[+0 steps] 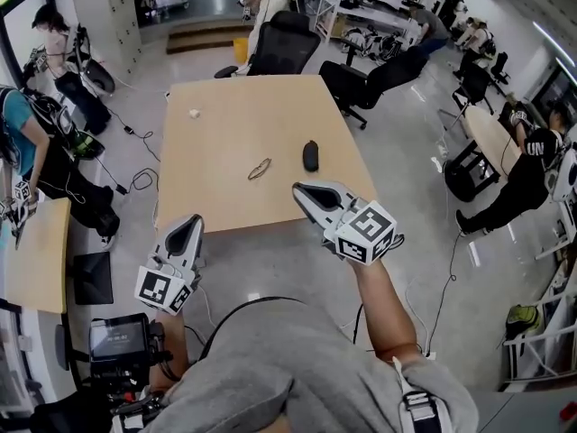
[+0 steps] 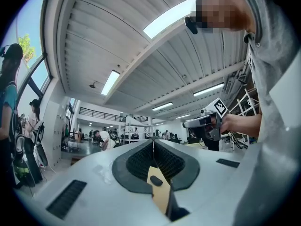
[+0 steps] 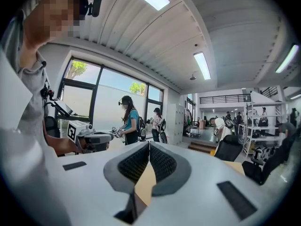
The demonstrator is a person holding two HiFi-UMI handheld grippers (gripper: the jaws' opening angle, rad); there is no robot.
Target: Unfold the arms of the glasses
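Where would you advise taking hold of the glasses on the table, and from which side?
The glasses lie flat, apparently folded, on the table, a thin shape slanting away to the right. I would come from above with the left claw, shut now, so opened first, and pinch across their narrow width near the nearer end, leaving the far end for the right claw.

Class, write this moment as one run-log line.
left gripper: shut, empty | right gripper: shut, empty | glasses: on table, untouched
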